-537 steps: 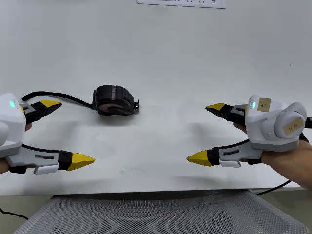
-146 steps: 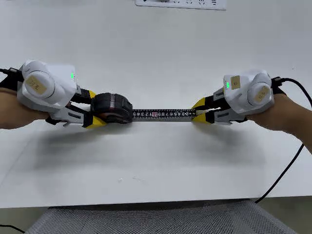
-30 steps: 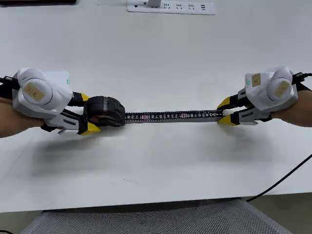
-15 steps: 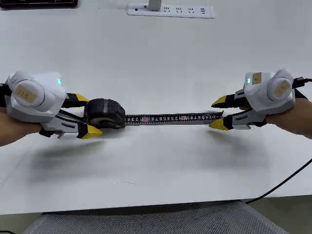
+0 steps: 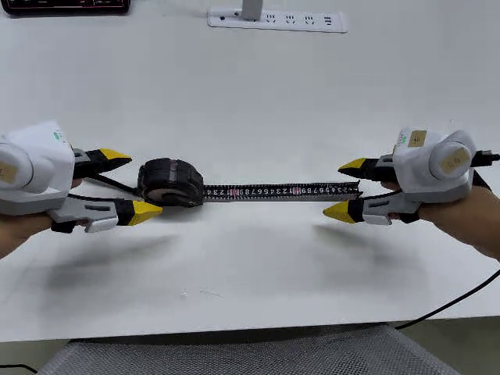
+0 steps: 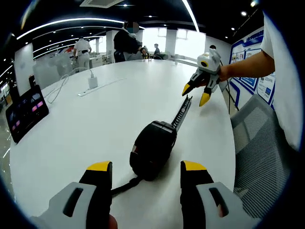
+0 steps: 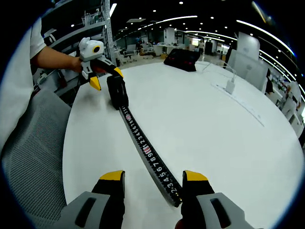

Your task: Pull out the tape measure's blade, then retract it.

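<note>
Whereas 1 second ago the right gripper [image 5: 336, 189] was pinching the blade [image 5: 281, 191], it is now standing with its jaws wide apart, holding nothing, and the blade's tip is lying loose between them. The left gripper [image 5: 138, 182] is doing likewise: it has let go of the tape measure's case [image 5: 170, 183] and drawn back a little, so only the rear of the case is sitting between its spread jaws.

Both tools are releasing, yet the blade is staying stretched out flat on the white table [image 5: 250, 266], just as long as before. The pull-out half is looking finished. The retraction is not happening by itself, so the blade is probably being held by a lock or by friction, and it is likely needing a release or a push back in.

Counting: 1 tape measure, 1 blade, 2 grippers, 1 power strip [image 5: 277, 19] at the table's far edge, and 1 tablet [image 6: 26, 112].
</note>
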Motion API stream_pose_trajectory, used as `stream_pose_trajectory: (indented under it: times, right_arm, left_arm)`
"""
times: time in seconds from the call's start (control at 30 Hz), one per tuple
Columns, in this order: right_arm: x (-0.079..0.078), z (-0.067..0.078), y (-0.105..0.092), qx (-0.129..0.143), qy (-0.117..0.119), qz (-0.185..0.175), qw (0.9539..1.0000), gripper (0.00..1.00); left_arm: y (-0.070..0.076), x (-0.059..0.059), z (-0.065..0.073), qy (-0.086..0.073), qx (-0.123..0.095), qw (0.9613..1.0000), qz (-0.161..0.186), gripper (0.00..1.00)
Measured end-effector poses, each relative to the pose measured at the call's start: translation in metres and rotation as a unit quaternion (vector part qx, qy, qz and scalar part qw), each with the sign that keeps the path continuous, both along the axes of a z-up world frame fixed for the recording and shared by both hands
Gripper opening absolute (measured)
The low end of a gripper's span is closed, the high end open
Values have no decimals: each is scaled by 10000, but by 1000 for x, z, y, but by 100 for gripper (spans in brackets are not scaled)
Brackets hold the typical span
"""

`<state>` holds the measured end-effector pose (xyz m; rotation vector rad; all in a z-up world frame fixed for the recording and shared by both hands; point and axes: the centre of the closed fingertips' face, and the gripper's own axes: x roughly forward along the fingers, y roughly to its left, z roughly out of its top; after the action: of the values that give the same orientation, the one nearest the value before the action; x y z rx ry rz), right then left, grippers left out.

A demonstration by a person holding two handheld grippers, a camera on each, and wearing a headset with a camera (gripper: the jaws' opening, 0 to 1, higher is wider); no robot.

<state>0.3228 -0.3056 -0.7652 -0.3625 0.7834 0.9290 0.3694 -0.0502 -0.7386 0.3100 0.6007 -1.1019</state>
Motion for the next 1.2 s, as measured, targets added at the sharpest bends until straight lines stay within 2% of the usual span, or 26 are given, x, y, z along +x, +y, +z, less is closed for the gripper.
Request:
stream_pose_trajectory:
  times: [0.03,0.17,0.23,0.37,0.4,0.47,0.63,0.87,1.03,1.2]
  right_arm:
    - [-1,0,1,8,-9,-33,10000,46]
    - [-4,2,5,87,-132,-208,9997,48]
    - [-6,3,7,106,-167,-255,9995,50]
    - [-6,7,8,148,-306,-399,9986,52]
    - [-9,8,10,179,-296,-408,9986,52]
    - [-10,7,10,135,-350,-424,9984,54]
    - [-15,9,10,166,-393,-529,9977,61]
    - [-25,12,12,228,-411,-622,9970,64]
    - [-31,15,13,305,-450,-689,9961,69]
    - [-37,17,12,307,-495,-749,9955,72]
  left_arm:
    - [0,-2,1,27,-32,10000,56,54]
    - [4,-6,5,-104,-24,9997,212,55]
    - [6,-8,4,-122,5,9995,287,56]
    - [12,-9,5,-104,-71,9987,501,59]
    - [14,-10,6,-131,-91,9983,560,60]
    - [15,-13,7,-70,-184,9976,657,61]
    - [20,-21,8,-57,-266,9964,799,65]
    - [22,-32,9,-92,-328,9952,914,69]
    - [22,-39,9,-47,-403,9943,982,72]
    - [23,-47,8,-24,-376,9947,955,75]
